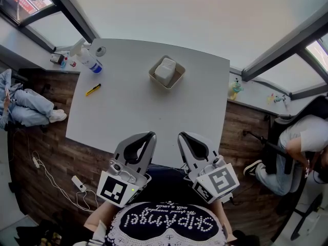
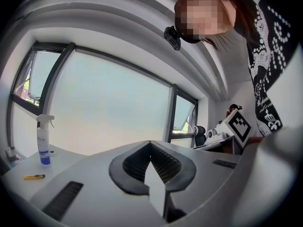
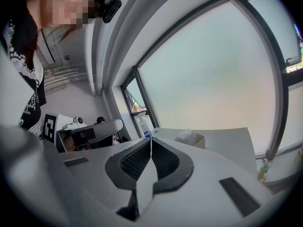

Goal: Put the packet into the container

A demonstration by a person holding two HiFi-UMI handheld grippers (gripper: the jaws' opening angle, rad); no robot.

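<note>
Left gripper point(image 1: 150, 135) and right gripper point(image 1: 182, 135), jaws pressed together, empty. Packet point(image 1: 165, 70) rests inside container point(image 1: 179, 78), well ahead of both. Task appears complete.

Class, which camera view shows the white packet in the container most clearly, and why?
The head view: it looks down on the packet lying inside the container. The right gripper view shows it small, side-on. The left gripper view misses it.
</note>
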